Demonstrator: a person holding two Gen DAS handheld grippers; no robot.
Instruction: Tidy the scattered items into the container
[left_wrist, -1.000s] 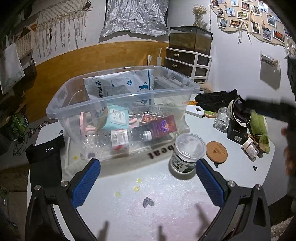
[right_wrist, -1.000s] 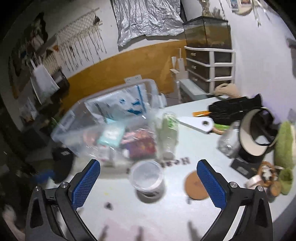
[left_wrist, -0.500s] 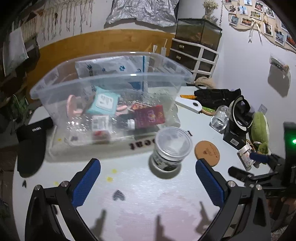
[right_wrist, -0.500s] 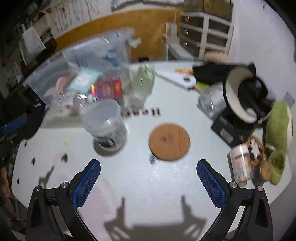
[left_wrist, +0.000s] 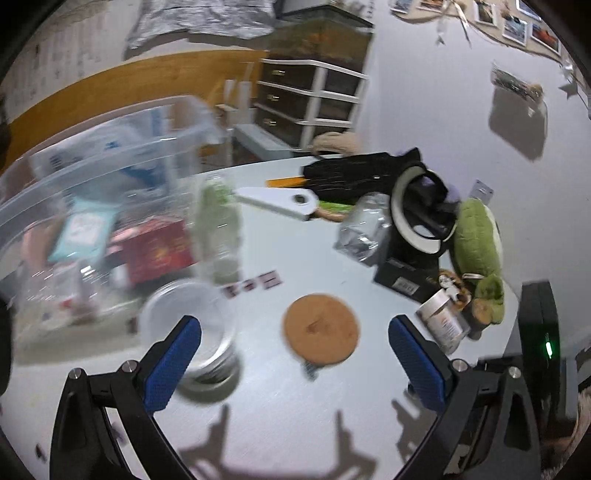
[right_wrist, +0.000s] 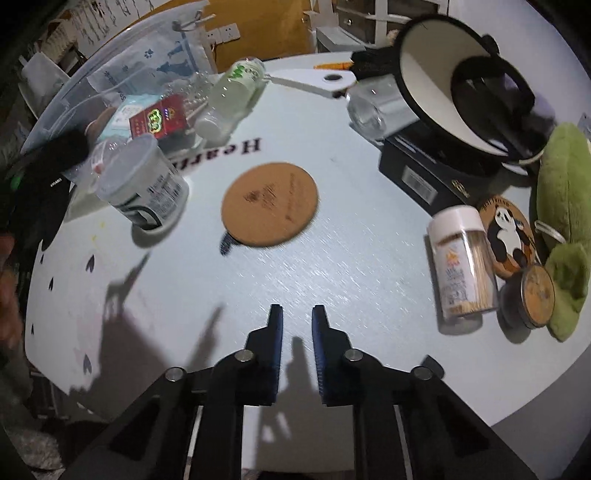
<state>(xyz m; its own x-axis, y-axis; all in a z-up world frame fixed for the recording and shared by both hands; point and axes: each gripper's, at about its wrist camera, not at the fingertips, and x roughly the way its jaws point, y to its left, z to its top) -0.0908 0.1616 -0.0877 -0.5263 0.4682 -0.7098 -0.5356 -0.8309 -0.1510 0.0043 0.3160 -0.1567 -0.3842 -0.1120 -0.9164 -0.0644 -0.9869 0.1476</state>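
White desk (right_wrist: 295, 266) carries the clear container (right_wrist: 74, 92) at far left, already holding a red box and packets. Lidded cup (right_wrist: 142, 181) stands just beside it. Cork coaster (right_wrist: 269, 205) lies flat at centre. Left gripper (left_wrist: 295, 354) spread, empty. Right gripper (right_wrist: 297, 321) has just closed, pressed together on nothing.
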